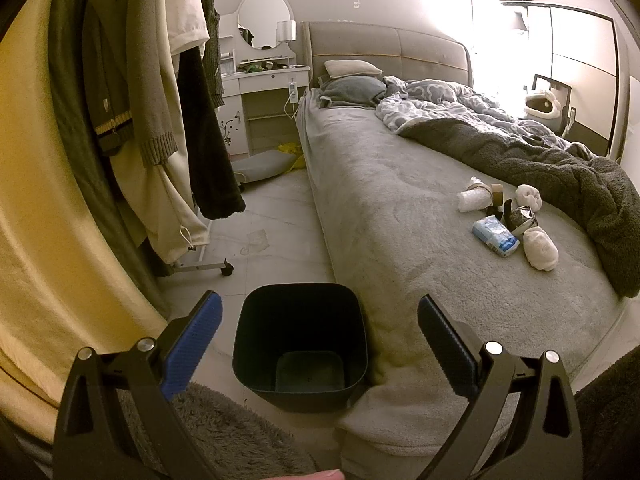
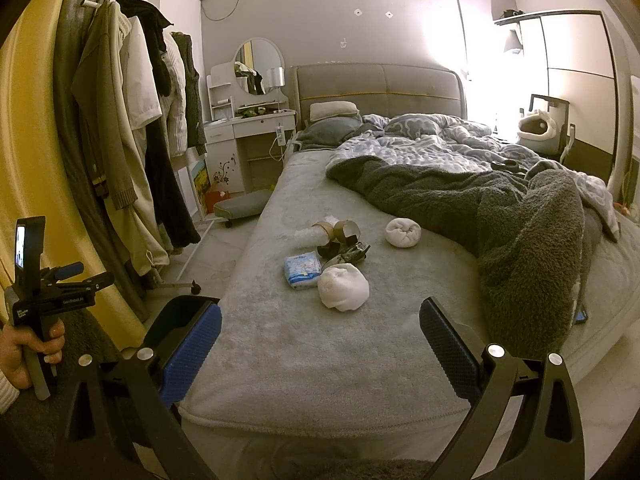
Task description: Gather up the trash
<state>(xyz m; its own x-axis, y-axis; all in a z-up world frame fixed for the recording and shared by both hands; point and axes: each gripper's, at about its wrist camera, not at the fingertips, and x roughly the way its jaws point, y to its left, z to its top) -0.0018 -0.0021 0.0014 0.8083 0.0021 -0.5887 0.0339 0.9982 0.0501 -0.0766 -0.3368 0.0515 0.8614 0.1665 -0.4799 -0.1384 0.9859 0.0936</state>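
A black bin (image 1: 300, 340) stands empty on the floor against the corner of the bed (image 1: 380, 208). My left gripper (image 1: 319, 320) hangs open just above the bin, with nothing between its blue pads. On the grey bedcover lies a cluster of trash: a blue-white tissue pack (image 2: 303, 269), two white wads (image 2: 343, 286) (image 2: 403, 232), cardboard tape rolls (image 2: 340, 230), a dark crumpled wrapper (image 2: 348, 254) and a clear plastic wrap (image 2: 308, 234). My right gripper (image 2: 322, 316) is open over the foot of the bed, short of the cluster. The left gripper (image 2: 86, 274) shows at the far left, held by a hand (image 2: 24, 352).
A rolling rack of hanging clothes (image 1: 160, 100) stands left of the bed, with a white dressing table (image 2: 248, 128) behind it. A rumpled dark blanket (image 2: 520, 216) covers the bed's right half. A shaggy rug (image 1: 224, 432) lies by the bin. A phone (image 2: 582, 314) rests at the bed's right edge.
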